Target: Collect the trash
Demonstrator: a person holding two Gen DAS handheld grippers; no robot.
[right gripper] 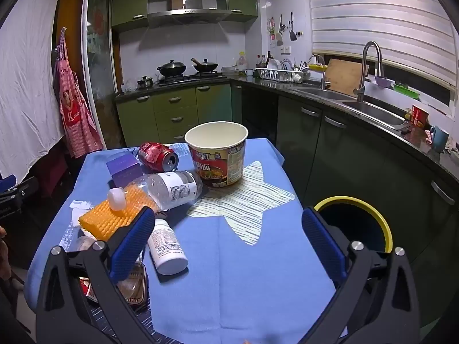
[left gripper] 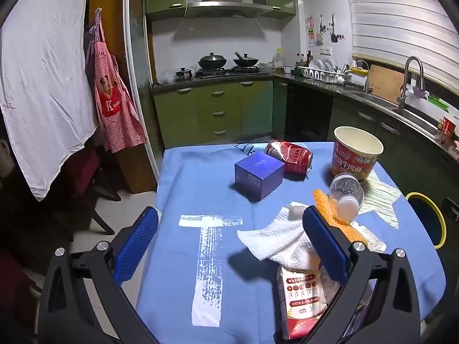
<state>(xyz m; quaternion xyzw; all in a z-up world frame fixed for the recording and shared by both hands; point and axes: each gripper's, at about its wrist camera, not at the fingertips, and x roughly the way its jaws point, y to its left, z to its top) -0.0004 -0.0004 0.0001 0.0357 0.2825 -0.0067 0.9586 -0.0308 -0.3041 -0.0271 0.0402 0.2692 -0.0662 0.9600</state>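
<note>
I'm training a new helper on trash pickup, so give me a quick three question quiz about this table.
1. True or false: the instant noodle cup stands upright.
2. What is the red soda can doing: A standing, B lying on its side, C held?
3. Which side of the table is the yellow-rimmed bin on in the right wrist view?

Key: 1 true; 2 B; 3 right side.

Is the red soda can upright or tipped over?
Tipped over: the red soda can lies on its side on the blue tablecloth, opened top facing the camera.
</note>
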